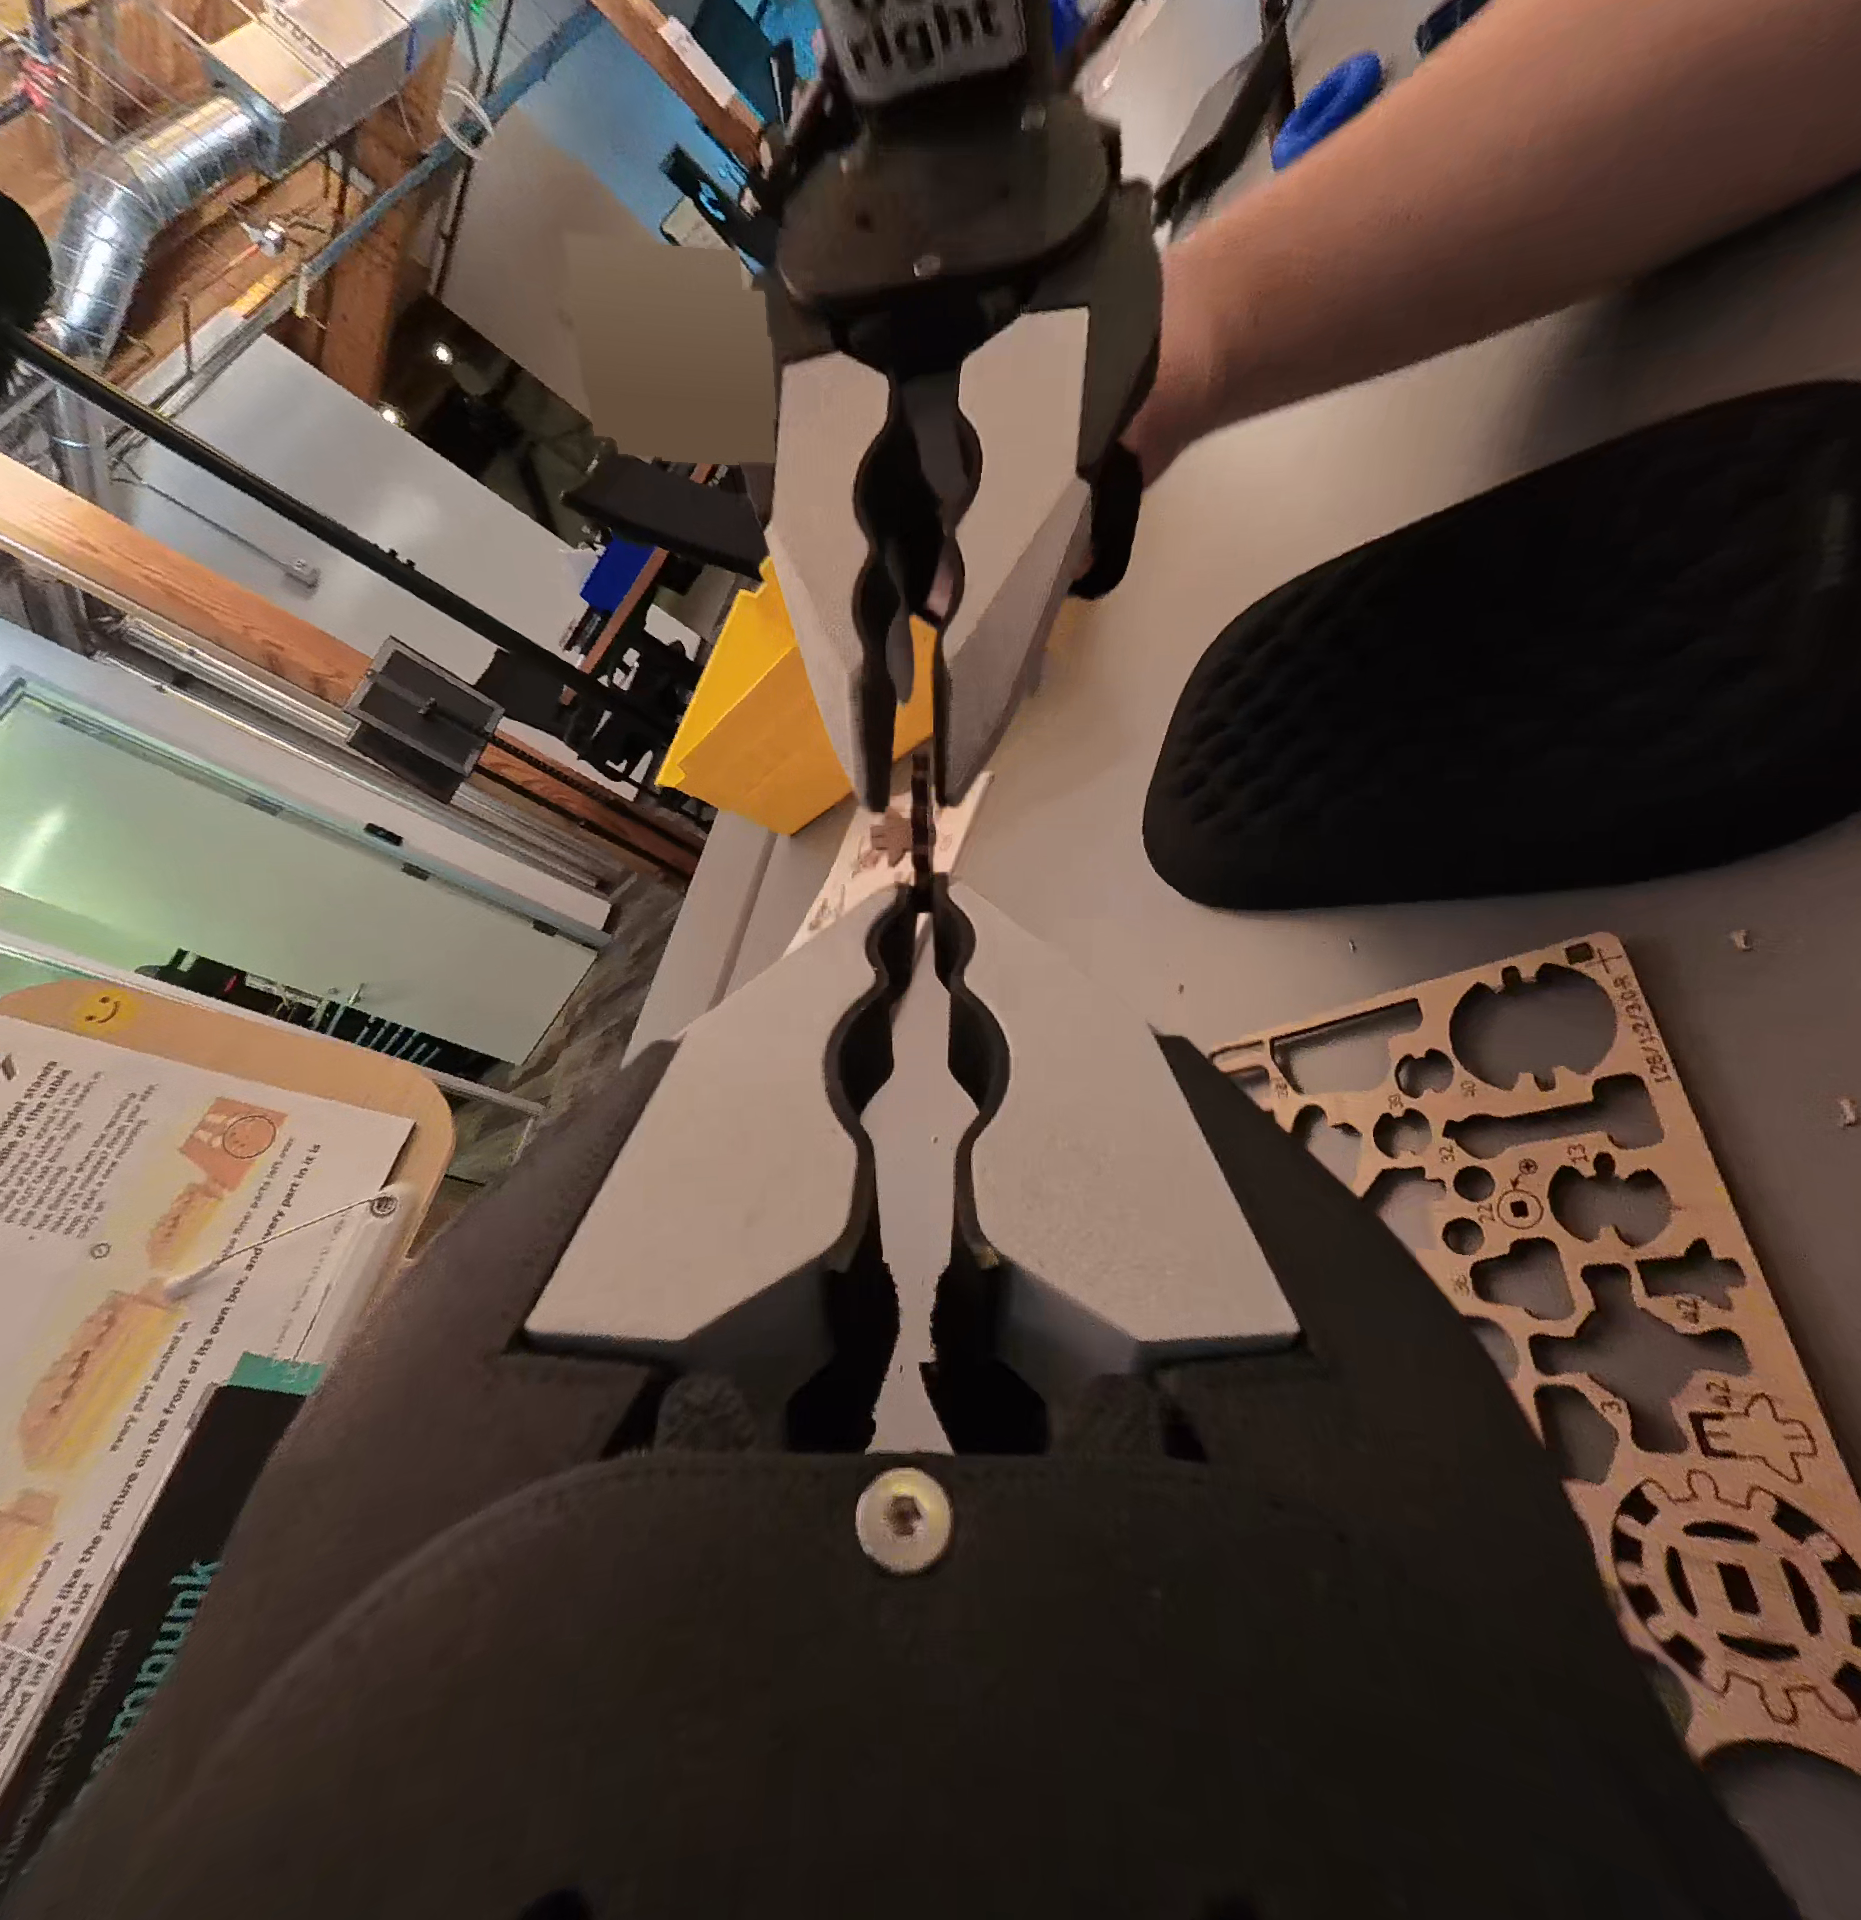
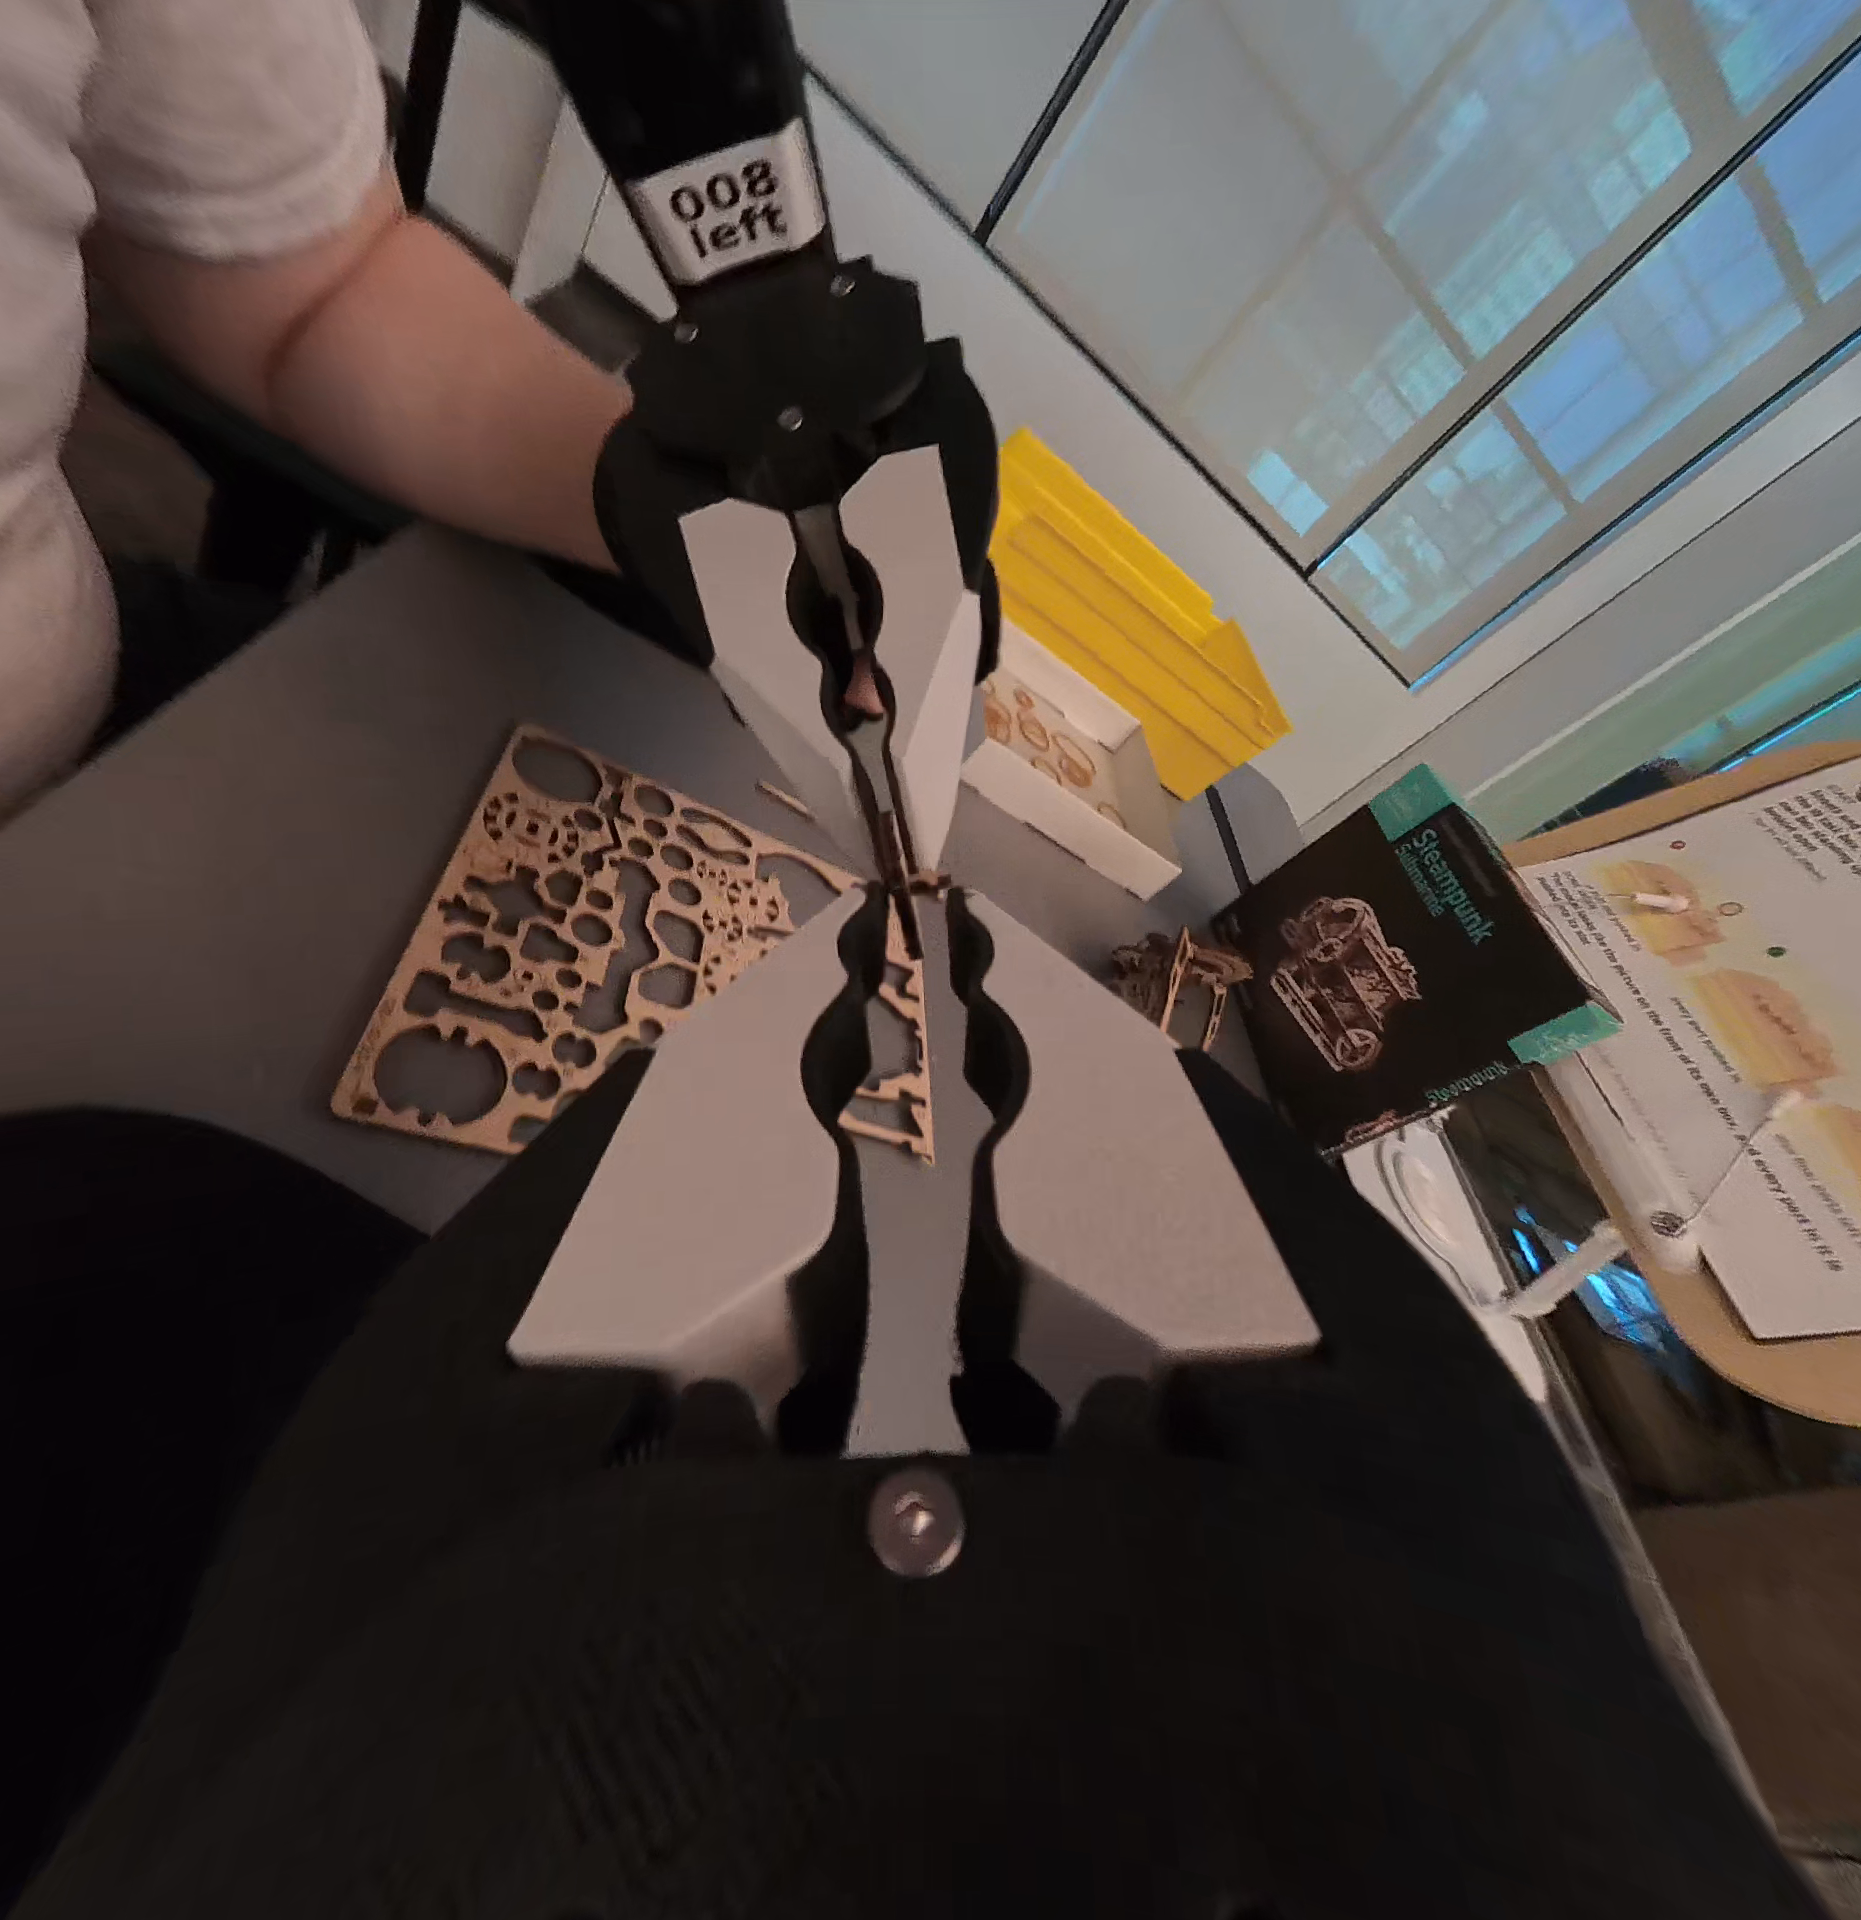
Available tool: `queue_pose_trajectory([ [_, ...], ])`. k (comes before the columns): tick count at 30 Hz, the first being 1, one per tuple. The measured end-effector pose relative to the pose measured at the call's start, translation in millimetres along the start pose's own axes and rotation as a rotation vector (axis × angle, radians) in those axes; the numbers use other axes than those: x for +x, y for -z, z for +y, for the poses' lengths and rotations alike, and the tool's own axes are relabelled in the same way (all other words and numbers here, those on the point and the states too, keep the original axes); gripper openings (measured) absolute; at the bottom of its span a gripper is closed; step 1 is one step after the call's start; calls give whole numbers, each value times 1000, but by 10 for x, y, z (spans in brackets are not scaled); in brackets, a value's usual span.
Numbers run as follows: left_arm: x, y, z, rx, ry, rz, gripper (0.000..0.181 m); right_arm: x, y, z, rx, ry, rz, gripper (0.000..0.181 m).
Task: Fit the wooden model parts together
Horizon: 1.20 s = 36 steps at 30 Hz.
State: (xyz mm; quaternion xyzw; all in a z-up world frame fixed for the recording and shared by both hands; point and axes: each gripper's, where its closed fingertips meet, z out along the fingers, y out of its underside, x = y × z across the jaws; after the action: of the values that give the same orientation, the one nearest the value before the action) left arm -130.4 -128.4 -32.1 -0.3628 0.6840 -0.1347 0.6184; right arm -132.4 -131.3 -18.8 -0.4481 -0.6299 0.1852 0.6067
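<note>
My left gripper [image 1: 921,896] and my right gripper [image 1: 908,805] meet tip to tip above the grey table [image 1: 1269,727]. Both are shut. The left one pinches a thin wooden strip [image 1: 919,831], which shows edge-on between the two sets of tips. In the right wrist view my right gripper [image 2: 905,899] is shut on a flat triangular wooden piece with cutouts [image 2: 900,1049], which runs back between its fingers. The left gripper [image 2: 890,857] comes down from above with its strip [image 2: 884,831] touching that piece at the tips. The joint itself is too small to make out.
A punched-out wooden sheet [image 1: 1528,1299] lies flat on the table by a black pad [image 1: 1528,644]. Yellow bins [image 2: 1113,634], a white box of wooden parts [image 2: 1061,769], a partly built model [image 2: 1175,977], a dark product box [image 2: 1414,956] and an instruction sheet [image 2: 1736,1039] stand beyond. The grippers are tip to tip, or close to it.
</note>
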Motion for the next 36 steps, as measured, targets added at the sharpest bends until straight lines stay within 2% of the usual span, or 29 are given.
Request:
queue_pose_trajectory([
  [3, 32, -12, 32, -19, 0, 20, 1, -42, -11, 50, -57, 28, -17, 7],
  [17, 94, -44, 94, -49, 27, 62, 0, -77, -55, 136, -104, 32, -25, 6],
  [20, 57, -31, 64, -20, 89, 61, 1, -48, -45, 106, -75, 6, -17, 6],
  [22, 29, -17, 51, 2, 151, 68, 10, -20, -38, 80, -41, -35, -13, 6],
  [28, -86, 72, -99, 151, 350, 115, 5, 79, -29, -50, 155, -343, -61, 6],
  [31, -132, 112, -162, 199, 377, 114, 8, 106, -1, -128, 240, -438, -93, 6],
  [35, -134, 114, -193, 216, 368, 108, 11, 48, -22, -132, 235, -434, -126, 6],
  [36, -110, 115, -204, 218, 359, 122, 6, 32, -27, -139, 237, -428, -131, 6],
])
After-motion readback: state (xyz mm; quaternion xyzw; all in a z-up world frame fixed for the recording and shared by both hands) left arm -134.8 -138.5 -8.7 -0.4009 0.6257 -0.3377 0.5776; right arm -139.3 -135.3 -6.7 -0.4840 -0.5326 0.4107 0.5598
